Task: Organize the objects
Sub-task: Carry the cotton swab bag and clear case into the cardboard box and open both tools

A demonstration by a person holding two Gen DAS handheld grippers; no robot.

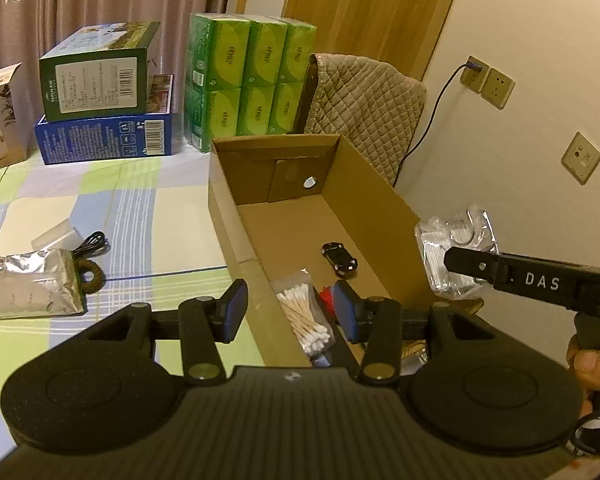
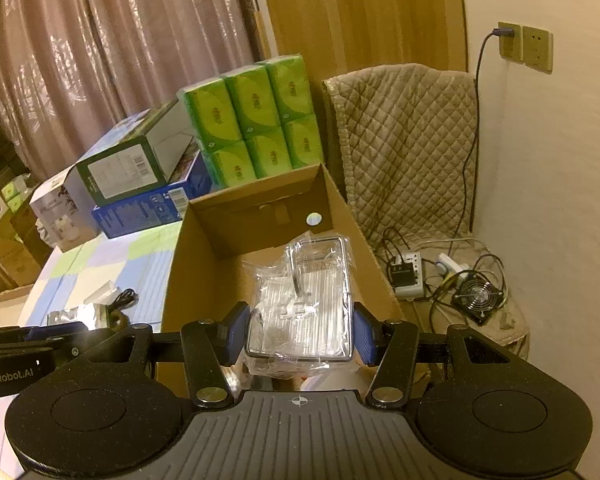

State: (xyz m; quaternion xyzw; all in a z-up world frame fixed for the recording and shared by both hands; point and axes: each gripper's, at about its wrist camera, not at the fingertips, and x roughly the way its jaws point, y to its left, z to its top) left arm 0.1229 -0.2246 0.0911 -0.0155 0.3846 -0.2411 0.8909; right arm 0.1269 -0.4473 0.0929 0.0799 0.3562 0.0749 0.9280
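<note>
The right claw (image 2: 300, 330) grips a clear plastic packet (image 2: 304, 304) between its blue pads, holding it over the open cardboard box (image 1: 380, 188). The left claw (image 1: 290, 310) stands released above the box's near wall, nothing between its jaws. Inside the box lie a bag of cotton swabs (image 1: 304, 312) and a black toy car (image 1: 340, 260). On the checked table (image 1: 120, 216) left of the box rest a foil pouch (image 1: 28, 284) and a black cable (image 1: 94, 242).

cardboard box (image 1: 380, 208) open-topped, far floor bare, tissue packs (image 1: 252, 80) behind, toy car (image 1: 339, 260) and cotton swabs (image 1: 304, 316) crowding near end
</note>
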